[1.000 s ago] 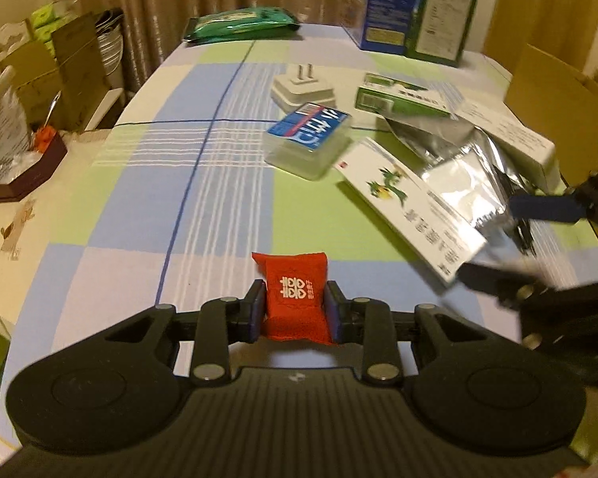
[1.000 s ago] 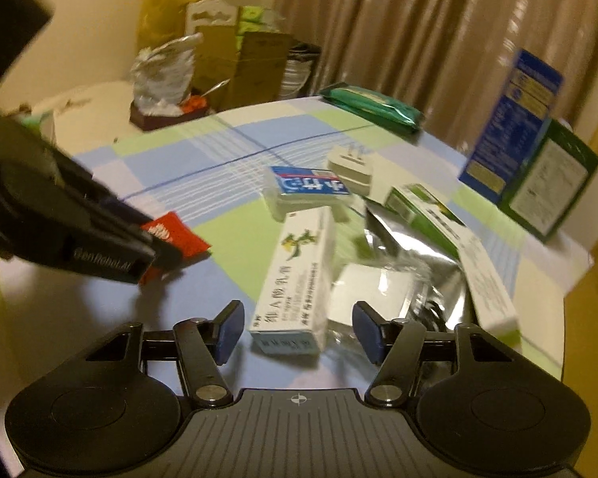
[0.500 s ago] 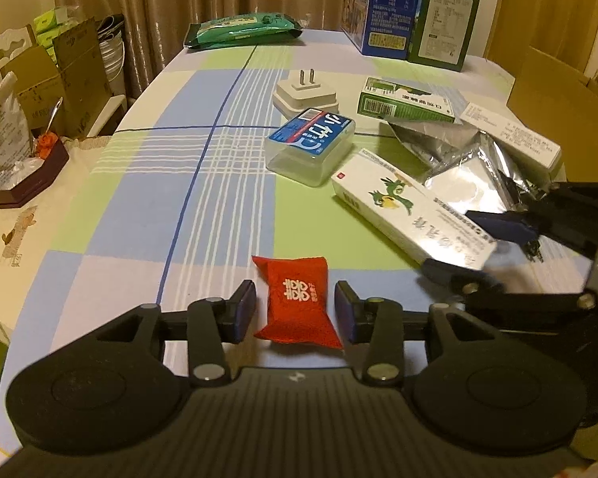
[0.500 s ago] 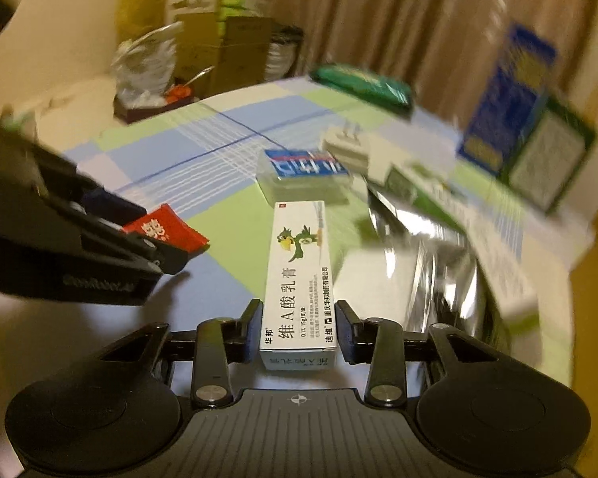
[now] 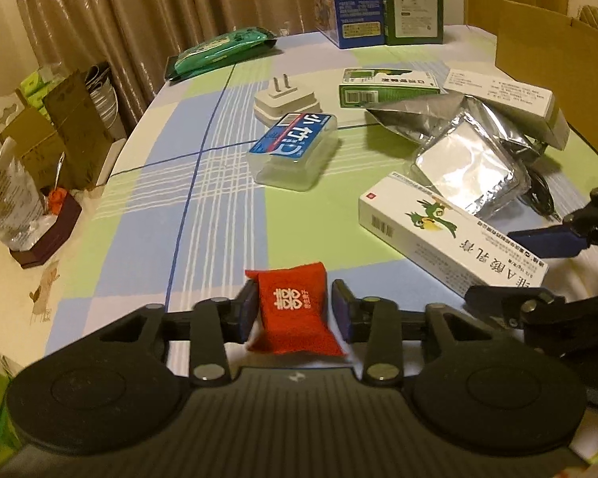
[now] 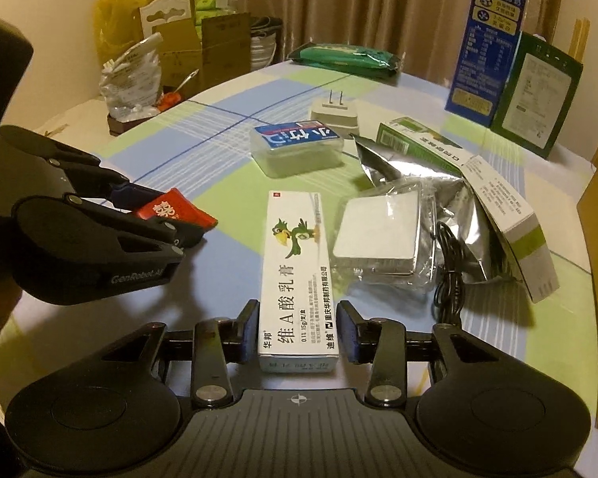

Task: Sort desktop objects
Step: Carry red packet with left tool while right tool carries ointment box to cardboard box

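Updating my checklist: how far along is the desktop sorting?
Nothing looks sorted on the checked tablecloth. In hand: left gripper, jaws just closing, pinches the red fabric pouch; right gripper, jaws just opening, straddles the white parrot-printed carton. Remaining: foil packs, white plug adapter, green-and-white box.

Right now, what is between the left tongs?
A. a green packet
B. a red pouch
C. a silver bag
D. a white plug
B: the red pouch sits between the left tongs, while the plug, green packet and silver bag lie farther off on the table.
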`<state>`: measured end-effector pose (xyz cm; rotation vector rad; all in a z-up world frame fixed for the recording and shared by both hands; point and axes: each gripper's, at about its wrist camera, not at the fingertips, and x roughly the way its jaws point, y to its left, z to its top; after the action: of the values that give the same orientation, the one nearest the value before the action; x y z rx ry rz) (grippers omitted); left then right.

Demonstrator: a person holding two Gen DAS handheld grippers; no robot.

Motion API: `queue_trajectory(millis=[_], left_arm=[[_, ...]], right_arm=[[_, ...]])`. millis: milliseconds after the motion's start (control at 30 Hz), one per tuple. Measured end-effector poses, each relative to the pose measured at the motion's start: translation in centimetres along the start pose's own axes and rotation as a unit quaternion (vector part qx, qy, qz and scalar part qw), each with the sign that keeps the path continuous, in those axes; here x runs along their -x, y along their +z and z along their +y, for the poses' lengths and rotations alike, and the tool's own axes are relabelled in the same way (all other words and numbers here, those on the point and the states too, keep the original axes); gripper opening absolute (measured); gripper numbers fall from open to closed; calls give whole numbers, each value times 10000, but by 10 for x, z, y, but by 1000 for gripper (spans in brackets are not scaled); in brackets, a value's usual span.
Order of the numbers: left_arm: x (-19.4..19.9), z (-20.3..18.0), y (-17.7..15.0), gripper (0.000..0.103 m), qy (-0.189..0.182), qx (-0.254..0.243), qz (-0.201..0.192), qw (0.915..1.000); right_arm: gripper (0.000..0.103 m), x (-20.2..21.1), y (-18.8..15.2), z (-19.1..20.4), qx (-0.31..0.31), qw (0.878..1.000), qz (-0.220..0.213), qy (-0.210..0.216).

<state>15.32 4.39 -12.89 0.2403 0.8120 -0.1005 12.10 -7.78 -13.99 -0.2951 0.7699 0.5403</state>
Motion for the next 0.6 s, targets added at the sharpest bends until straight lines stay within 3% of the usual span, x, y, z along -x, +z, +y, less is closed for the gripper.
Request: queue_trajectory(millis=[367,600], left_arm=[[8,10,0,22,-283,489,117,9983],[19,7,2,22,-427,546,17,9976]], right_arm=[[35,-9,3,-1,46,9999,-119,46],[35,11,5,-4,-117,9996,-239,43]])
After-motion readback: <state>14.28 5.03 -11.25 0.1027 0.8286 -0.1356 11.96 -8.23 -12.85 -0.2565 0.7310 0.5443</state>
